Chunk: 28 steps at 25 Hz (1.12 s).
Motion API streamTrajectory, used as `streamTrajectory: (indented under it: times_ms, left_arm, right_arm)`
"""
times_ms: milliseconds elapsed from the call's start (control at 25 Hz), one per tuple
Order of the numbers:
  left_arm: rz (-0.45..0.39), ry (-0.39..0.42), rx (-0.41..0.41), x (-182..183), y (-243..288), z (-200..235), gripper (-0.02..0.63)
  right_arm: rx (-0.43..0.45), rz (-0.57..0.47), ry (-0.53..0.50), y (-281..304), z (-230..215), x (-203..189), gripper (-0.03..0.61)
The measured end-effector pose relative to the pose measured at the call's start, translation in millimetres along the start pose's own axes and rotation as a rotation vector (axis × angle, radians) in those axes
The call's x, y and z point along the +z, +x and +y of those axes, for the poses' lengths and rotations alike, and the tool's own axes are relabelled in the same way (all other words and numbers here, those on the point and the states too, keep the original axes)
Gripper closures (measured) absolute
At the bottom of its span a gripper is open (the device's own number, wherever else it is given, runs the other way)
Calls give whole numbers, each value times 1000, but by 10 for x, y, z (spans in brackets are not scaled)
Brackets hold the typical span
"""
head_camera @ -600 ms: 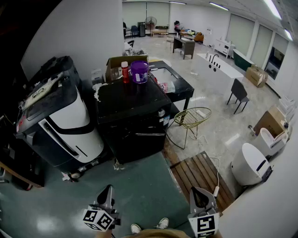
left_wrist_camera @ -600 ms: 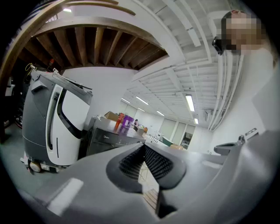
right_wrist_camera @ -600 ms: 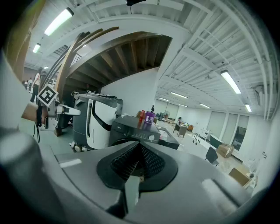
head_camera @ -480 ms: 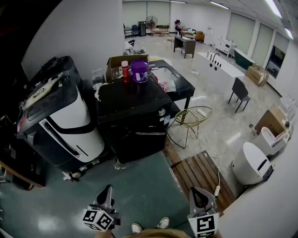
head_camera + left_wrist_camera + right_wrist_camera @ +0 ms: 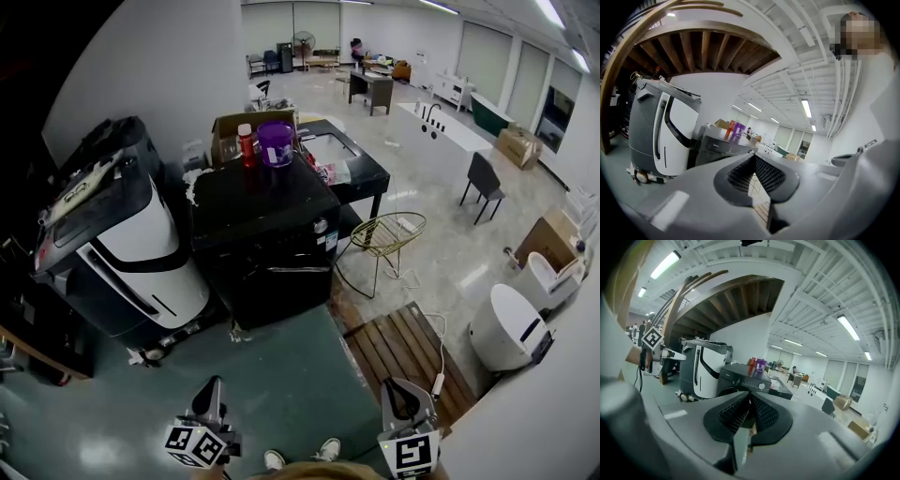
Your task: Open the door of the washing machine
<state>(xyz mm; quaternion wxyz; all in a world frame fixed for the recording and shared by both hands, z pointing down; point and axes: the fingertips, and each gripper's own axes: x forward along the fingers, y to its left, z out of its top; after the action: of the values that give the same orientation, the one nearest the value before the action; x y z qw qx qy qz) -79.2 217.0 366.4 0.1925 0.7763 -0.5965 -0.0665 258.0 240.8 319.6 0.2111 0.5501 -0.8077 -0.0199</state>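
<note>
The black front-loading washing machine (image 5: 267, 239) stands a few steps ahead on the green floor, and its door (image 5: 274, 281) faces me shut. It also shows past the jaws in the left gripper view (image 5: 723, 146) and the right gripper view (image 5: 740, 377). My left gripper (image 5: 215, 382) and right gripper (image 5: 399, 386) hang low at the bottom of the head view, well short of the machine. Both have their jaws together with nothing held.
A red bottle (image 5: 247, 142) and a purple jar (image 5: 276, 142) stand on top of the machine. A large white-and-black machine (image 5: 122, 248) is at its left, and a black table (image 5: 354, 167) behind it. A gold wire chair (image 5: 386, 236) and a wooden pallet (image 5: 405, 345) lie to the right.
</note>
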Motion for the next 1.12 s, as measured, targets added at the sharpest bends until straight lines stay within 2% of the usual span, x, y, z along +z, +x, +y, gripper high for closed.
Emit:
streamTrajectory:
  times_ms: [120, 200, 240, 440, 560, 600, 880, 1120]
  left_arm:
    - [2, -4, 9, 15, 27, -107, 554]
    - [1, -1, 11, -11, 47, -157, 554]
    - [0, -1, 14, -21, 58, -187, 554]
    - [-15, 6, 21, -134, 89, -256, 554]
    - [-6, 4, 37, -197, 76, -285, 554]
    - [0, 3, 44, -224, 69, -276, 554]
    - [27, -28, 80, -310, 395, -110, 554]
    - [37, -51, 69, -289, 1175, 167, 554]
  right_arm:
    - [4, 11, 1, 26, -70, -90, 562]
    - [8, -21, -9, 75, -131, -166, 480]
    - [14, -28, -10, 95, -160, -197, 461]
    - [99, 26, -25, 194, -215, -323, 293]
    - [145, 44, -28, 287, -212, -402, 154]
    - [159, 47, -21, 323, -202, -457, 136]
    - [234, 80, -54, 778, -123, -636, 106]
    - [237, 143, -73, 1468, -291, -620, 106]
